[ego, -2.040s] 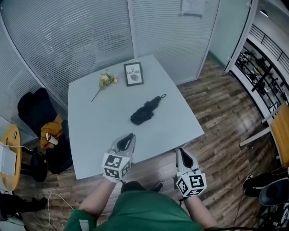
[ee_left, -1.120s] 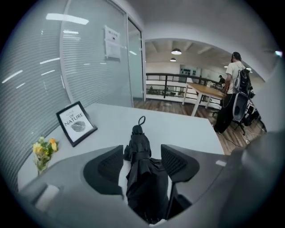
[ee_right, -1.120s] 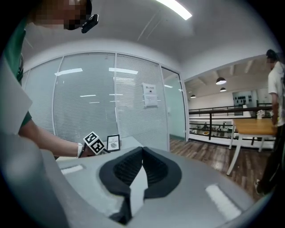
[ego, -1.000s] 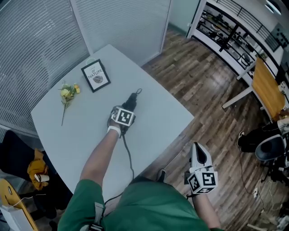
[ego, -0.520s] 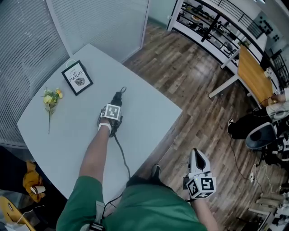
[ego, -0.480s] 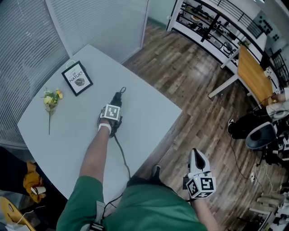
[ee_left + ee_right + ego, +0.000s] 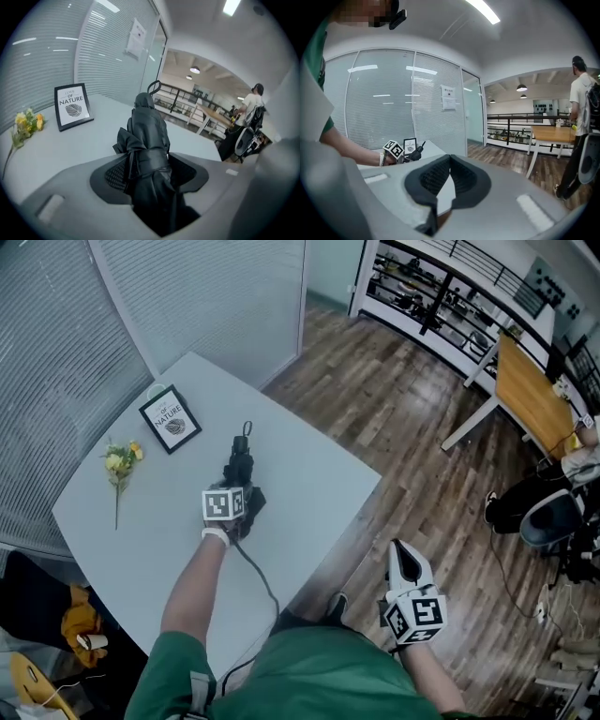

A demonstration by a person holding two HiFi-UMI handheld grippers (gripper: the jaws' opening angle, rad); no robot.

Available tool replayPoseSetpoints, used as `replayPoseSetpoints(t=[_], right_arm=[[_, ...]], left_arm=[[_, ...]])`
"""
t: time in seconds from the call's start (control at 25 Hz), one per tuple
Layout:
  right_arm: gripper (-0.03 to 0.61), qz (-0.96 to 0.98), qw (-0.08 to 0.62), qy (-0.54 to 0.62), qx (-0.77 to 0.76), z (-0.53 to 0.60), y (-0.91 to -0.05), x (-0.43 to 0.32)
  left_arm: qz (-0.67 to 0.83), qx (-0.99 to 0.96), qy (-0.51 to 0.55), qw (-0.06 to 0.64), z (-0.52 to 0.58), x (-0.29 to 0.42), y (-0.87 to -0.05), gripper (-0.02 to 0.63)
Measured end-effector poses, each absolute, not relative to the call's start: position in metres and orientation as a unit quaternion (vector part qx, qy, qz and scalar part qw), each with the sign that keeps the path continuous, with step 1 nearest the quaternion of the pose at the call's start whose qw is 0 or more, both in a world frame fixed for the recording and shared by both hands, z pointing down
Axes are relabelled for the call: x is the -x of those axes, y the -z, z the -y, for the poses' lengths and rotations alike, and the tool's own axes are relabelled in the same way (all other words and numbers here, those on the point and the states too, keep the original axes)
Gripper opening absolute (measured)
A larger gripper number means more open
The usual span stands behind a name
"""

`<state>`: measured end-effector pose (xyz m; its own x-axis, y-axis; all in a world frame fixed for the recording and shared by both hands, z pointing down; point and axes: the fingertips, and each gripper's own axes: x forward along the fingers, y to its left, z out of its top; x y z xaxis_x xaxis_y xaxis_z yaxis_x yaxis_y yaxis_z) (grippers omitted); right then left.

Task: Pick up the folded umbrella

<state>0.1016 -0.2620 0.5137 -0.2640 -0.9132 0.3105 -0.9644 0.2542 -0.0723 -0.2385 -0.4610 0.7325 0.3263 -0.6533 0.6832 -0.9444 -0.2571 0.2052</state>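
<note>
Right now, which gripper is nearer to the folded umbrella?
Left. The left gripper is at the folded umbrella, jaws closing on it; the right gripper hangs clear of the table, over the floor.

The folded umbrella (image 7: 239, 460) is laid on the table (image 7: 305, 479), framed print (image 7: 170, 418) and flower sprig (image 7: 118, 464) placed to its left.

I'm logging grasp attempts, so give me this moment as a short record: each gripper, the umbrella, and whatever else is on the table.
left gripper: jaws closing on the umbrella, which sits between them
right gripper: jaws together, empty, held off to the side of the table
umbrella: black, folded, loop end pointing away from the person
also on table: framed picture and yellow flowers, both apart from the umbrella
lift: cannot tell whether the umbrella has left the table
</note>
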Motion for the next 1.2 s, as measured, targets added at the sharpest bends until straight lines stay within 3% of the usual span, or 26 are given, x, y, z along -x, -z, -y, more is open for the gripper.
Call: replayPoseSetpoints(t=[0.36, 0.92, 1.2], right_arm=[[0.003, 0.818, 0.056, -0.118, -0.56, 0.293, -0.493, -0.082], [0.003, 0.831, -0.015, -0.069, -0.552, 0.314, -0.427, -0.107], [0.003, 0.834, -0.046, -0.049, -0.547, 0.317, -0.4, -0.111]], left_arm=[[0.532, -0.815, -0.085, 0.214, 0.405, 0.218, -0.592, 0.256], [0.522, -0.849, 0.046, 0.07, 0.341, 0.158, -0.382, 0.256], [0.547, -0.832, 0.093, 0.012, 0.331, 0.155, -0.322, 0.258]])
